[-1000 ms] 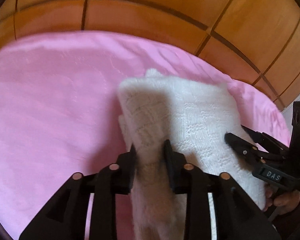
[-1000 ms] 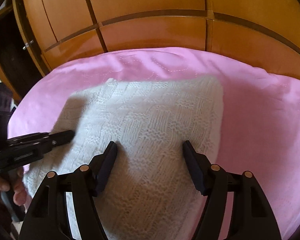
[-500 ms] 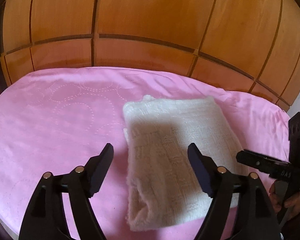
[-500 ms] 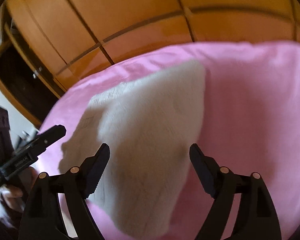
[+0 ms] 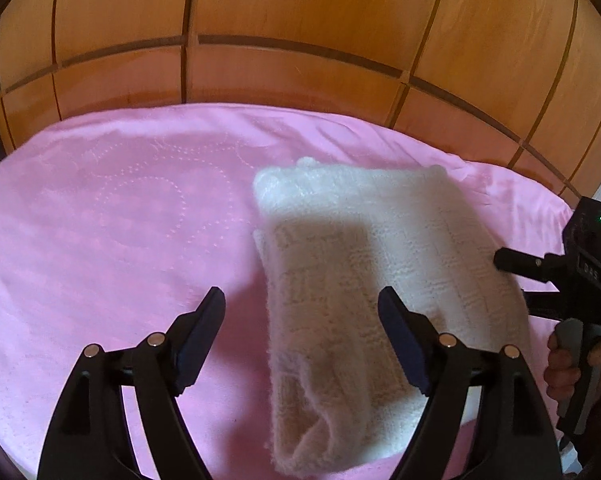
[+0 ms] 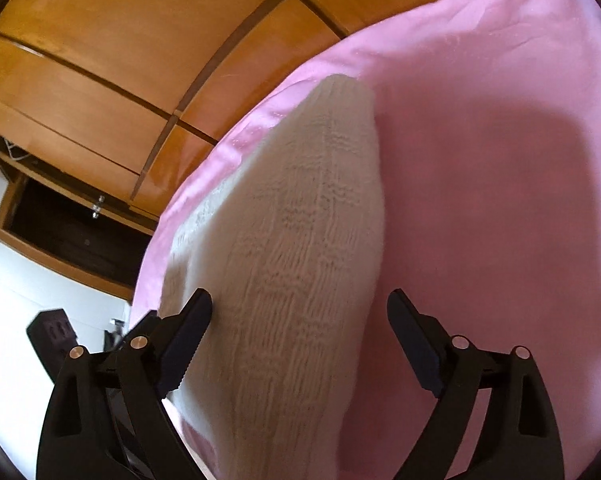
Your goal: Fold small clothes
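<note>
A white knitted garment [image 5: 380, 276] lies folded into a thick rectangle on the pink bed sheet [image 5: 120, 240]. My left gripper [image 5: 302, 322] is open and empty above the garment's near left edge. The right gripper shows in the left wrist view [image 5: 508, 270] at the garment's right edge, held by a hand. In the right wrist view the garment [image 6: 292, 264] lies between and ahead of the open fingers of my right gripper [image 6: 300, 324], which is tilted; whether the left finger touches the knit I cannot tell.
A wooden panelled headboard [image 5: 300, 40] rises behind the bed. An open dark wooden compartment [image 6: 60, 224] and a white wall are at the left in the right wrist view. The sheet's far edge [image 6: 480, 0] meets the wood.
My left gripper opened, let go of the garment's folded edge and drew back. My right gripper rolled sideways and moved to the garment's right edge, still open.
</note>
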`<action>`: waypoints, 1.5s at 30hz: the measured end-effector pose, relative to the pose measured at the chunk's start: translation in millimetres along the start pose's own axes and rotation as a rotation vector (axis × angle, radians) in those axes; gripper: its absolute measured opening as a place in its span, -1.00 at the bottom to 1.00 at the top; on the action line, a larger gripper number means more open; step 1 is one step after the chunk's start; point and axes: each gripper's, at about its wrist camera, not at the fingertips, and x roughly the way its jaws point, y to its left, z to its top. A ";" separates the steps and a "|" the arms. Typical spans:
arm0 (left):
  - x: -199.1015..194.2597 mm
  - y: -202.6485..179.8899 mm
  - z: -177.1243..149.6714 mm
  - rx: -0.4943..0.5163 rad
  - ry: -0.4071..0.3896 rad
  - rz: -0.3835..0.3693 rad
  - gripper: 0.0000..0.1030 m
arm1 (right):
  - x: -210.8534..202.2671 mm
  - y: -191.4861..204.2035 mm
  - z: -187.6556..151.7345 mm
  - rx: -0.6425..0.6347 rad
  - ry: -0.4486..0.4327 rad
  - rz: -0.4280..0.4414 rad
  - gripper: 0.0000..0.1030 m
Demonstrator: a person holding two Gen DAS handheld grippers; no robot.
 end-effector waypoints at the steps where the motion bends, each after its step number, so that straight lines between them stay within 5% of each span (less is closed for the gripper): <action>1: 2.5 0.8 -0.3 -0.001 0.006 -0.009 0.51 | 2.4 -1.3 2.0 0.006 0.004 0.007 0.77; 8: 26.3 16.2 -10.3 -0.059 0.072 -0.115 0.47 | 27.6 -2.7 11.5 0.014 0.062 0.063 0.80; 12: 45.2 40.1 -18.9 -0.173 0.119 -0.292 0.20 | 48.2 2.1 13.9 -0.013 0.103 0.084 0.79; 18: 59.4 55.3 -29.5 -0.242 0.123 -0.520 -0.30 | 52.6 21.0 7.2 -0.115 0.116 0.058 0.16; 24: 44.3 38.3 -32.6 -0.224 0.101 -0.599 -0.42 | 8.2 57.4 -8.2 -0.245 0.018 0.065 0.01; 30: 43.1 -51.6 -19.0 -0.085 0.134 -0.704 -0.47 | -79.0 50.3 -16.1 -0.305 -0.107 0.024 0.00; 37: 73.5 -215.8 14.7 0.117 0.214 -0.802 -0.48 | -205.4 -28.5 -0.7 -0.232 -0.290 -0.144 0.00; 42: 110.8 -326.7 10.4 0.272 0.302 -0.751 -0.47 | -260.7 -117.9 5.8 -0.096 -0.351 -0.288 0.00; 45: 139.2 -365.1 -10.4 0.336 0.380 -0.655 -0.40 | -265.1 -171.0 -0.6 0.004 -0.328 -0.360 0.07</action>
